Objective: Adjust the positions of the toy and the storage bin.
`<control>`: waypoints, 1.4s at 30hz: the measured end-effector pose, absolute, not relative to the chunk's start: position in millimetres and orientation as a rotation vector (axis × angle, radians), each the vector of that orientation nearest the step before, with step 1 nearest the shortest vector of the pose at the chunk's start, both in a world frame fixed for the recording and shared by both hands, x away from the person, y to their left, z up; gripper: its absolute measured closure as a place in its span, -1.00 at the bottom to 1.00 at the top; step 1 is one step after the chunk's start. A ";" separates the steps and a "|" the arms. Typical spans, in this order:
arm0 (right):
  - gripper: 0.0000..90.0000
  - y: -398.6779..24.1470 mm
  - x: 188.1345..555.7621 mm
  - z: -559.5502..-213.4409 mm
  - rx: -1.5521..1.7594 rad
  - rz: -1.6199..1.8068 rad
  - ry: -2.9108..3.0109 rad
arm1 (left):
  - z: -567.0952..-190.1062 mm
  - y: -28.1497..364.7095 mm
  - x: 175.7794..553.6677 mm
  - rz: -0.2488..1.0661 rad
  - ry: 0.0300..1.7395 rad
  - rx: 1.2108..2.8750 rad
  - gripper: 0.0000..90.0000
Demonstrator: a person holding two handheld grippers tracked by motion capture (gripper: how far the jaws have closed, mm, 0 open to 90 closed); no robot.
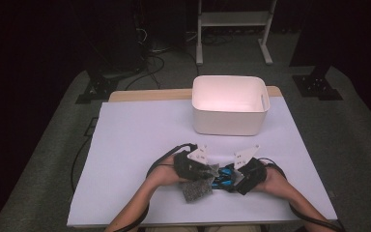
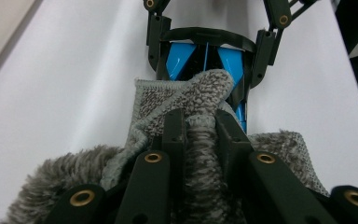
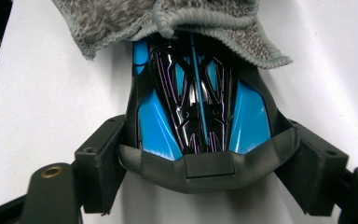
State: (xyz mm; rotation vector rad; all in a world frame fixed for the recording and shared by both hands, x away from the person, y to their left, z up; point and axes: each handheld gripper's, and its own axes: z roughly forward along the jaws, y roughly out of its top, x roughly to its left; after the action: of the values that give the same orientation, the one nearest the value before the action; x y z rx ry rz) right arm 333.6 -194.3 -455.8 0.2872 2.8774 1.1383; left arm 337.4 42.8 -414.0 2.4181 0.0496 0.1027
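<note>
The left claw (image 2: 200, 128) is clenched on a fold of the grey fluffy microfibre cloth (image 2: 186, 98) — its two black jaws pinch the pile between them, almost fully closed, and the cloth bunches up around them. The right claw (image 3: 200, 161) stands wide, grasping the blue-and-black glossy toy car (image 3: 193, 112) by its sides, with the grey rear bumper toward the camera. The cloth's hemmed edge lies over the car's far end, touching it. In the high view both claws meet near the front edge of the white-covered counter (image 1: 135, 140), the left claw (image 1: 207, 170) and the right claw (image 1: 232, 175) facing each other with the car (image 1: 223, 176) between them. A white plastic bin (image 1: 229, 105) sits well apart, farther back.
</note>
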 end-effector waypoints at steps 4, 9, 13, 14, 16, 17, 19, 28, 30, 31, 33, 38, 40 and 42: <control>-0.49 -195.0 335.0 -456.2 0.266 1.147 2.880 | -412.4 51.7 335.2 0.100 0.046 2.463 0.78; -0.49 -194.2 336.1 -456.8 0.256 1.161 2.884 | -413.0 79.2 335.6 0.091 0.106 2.486 0.78; -0.49 -190.1 335.9 -456.4 0.250 1.156 2.886 | -415.3 100.1 333.1 0.104 0.147 2.506 0.78; -0.49 -188.7 336.6 -456.5 0.232 1.152 2.883 | -416.2 104.5 332.4 0.099 0.161 2.506 0.78; -0.49 -185.0 337.4 -456.3 0.226 1.152 2.890 | -417.3 112.5 331.1 0.095 0.180 2.494 0.78; -0.49 -182.9 337.9 -456.0 0.220 1.149 2.893 | -417.9 115.5 330.7 0.088 0.187 2.482 0.78; -0.48 -178.7 339.0 -455.6 0.201 1.143 2.899 | -419.8 118.8 329.3 0.073 0.205 2.445 0.78; -0.48 -168.0 340.7 -454.9 0.163 1.130 2.909 | -418.1 101.4 331.5 0.023 0.153 2.387 0.78; -0.48 -167.5 339.7 -454.5 0.166 1.123 2.909 | -416.0 92.5 331.4 0.023 0.130 2.384 0.78; -0.48 -167.2 339.6 -454.3 0.165 1.122 2.911 | -415.0 88.4 331.7 0.017 0.115 2.385 0.78; -0.48 -166.4 339.7 -454.1 0.157 1.119 2.916 | -414.2 80.9 332.0 0.011 0.090 2.387 0.78; -0.48 -167.0 340.0 -454.7 0.159 1.134 2.921 | -415.4 77.3 333.6 0.018 0.073 2.403 0.78; -0.48 -166.9 339.9 -454.8 0.160 1.135 2.920 | -416.9 80.2 332.3 0.030 0.081 2.404 0.78; -0.48 -167.0 339.6 -454.9 0.161 1.138 2.919 | -418.9 84.9 330.4 0.039 0.093 2.395 0.78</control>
State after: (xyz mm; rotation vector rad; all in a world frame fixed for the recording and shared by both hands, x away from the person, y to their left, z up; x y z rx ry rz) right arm 339.6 -167.0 -454.9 0.1613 2.9187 1.1382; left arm 330.4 84.9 -418.9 2.3954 0.0932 0.0390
